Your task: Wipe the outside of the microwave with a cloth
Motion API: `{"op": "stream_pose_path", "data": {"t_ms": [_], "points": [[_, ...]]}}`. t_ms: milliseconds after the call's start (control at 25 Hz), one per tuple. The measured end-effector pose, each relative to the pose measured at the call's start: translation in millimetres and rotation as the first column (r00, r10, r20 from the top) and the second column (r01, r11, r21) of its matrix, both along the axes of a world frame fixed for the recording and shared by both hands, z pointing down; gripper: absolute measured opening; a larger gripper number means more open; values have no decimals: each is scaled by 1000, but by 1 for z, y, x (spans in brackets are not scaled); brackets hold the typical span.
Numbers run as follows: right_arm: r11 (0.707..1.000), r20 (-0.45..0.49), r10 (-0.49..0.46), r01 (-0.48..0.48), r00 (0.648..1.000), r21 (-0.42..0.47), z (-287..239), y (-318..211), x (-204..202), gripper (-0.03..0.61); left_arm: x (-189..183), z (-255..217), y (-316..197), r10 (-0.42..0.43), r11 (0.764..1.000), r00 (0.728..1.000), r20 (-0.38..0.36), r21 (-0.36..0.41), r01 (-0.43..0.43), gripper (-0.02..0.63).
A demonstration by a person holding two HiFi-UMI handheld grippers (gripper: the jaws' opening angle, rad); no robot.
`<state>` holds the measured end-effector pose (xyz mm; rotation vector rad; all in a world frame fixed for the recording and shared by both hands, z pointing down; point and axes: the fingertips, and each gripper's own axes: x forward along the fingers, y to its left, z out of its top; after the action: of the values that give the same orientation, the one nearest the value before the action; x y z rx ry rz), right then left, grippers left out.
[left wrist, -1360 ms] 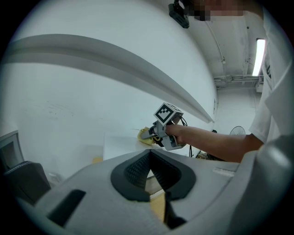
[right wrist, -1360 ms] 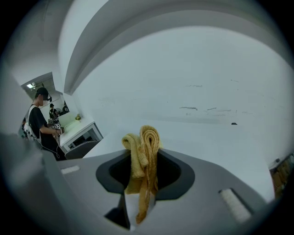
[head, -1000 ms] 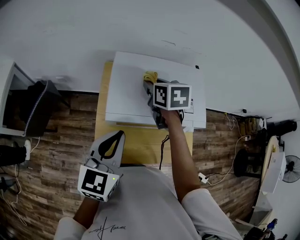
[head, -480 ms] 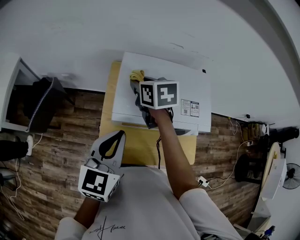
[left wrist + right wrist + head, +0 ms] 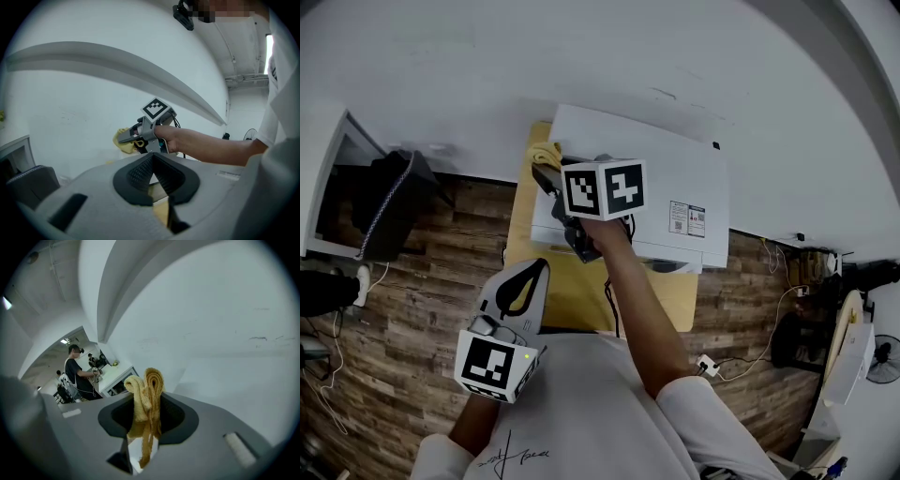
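Note:
A white microwave (image 5: 675, 187) sits on a light wooden table (image 5: 581, 291) against the white wall. My right gripper (image 5: 547, 169) is shut on a bunched yellow cloth (image 5: 545, 156), held over the microwave's top left corner; the cloth (image 5: 147, 397) stands folded between the jaws in the right gripper view. In the left gripper view the cloth (image 5: 122, 139) and the right gripper (image 5: 126, 137) show ahead. My left gripper (image 5: 538, 271) hangs low near my body, jaws together, nothing in them; its tips (image 5: 153, 158) meet.
A black chair (image 5: 380, 211) stands left of the table on the wooden floor. A black cable (image 5: 617, 305) hangs over the table front. Cables and a socket strip (image 5: 706, 358) lie on the floor at the right. People stand at a desk (image 5: 108, 376) in the distance.
My right gripper has carried the yellow cloth leftward across the microwave's top, from near its middle to its left corner. The left gripper has stayed put.

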<state>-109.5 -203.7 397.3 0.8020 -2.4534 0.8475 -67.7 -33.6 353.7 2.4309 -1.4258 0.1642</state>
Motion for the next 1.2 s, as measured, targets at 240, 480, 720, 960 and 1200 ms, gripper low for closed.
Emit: {"op": "stream_pose_path", "data": {"t_ms": [240,480,720,960,1200], "points": [[999,86,-9,12,996,-31,-13,11,8,123,0,-1,2,-2,1000,1000,3,3,2,-9],[999,98,30,-27,995,-34,-21,12,49,123,11,-6,2,9,1000,1000,8,23,-9,-9],[992,86,122,-119,989,-41,-19,8,120,123,23,-2,7,53,998,998,32,15,-53,-9],[969,78,244,-241,967,-54,-17,3,206,124,38,3,8,85,996,995,41,-2,-85,-9],[937,7,348,-348,937,-29,-20,-2,286,124,53,-4,-1,113,994,993,32,8,-113,-9]]}}
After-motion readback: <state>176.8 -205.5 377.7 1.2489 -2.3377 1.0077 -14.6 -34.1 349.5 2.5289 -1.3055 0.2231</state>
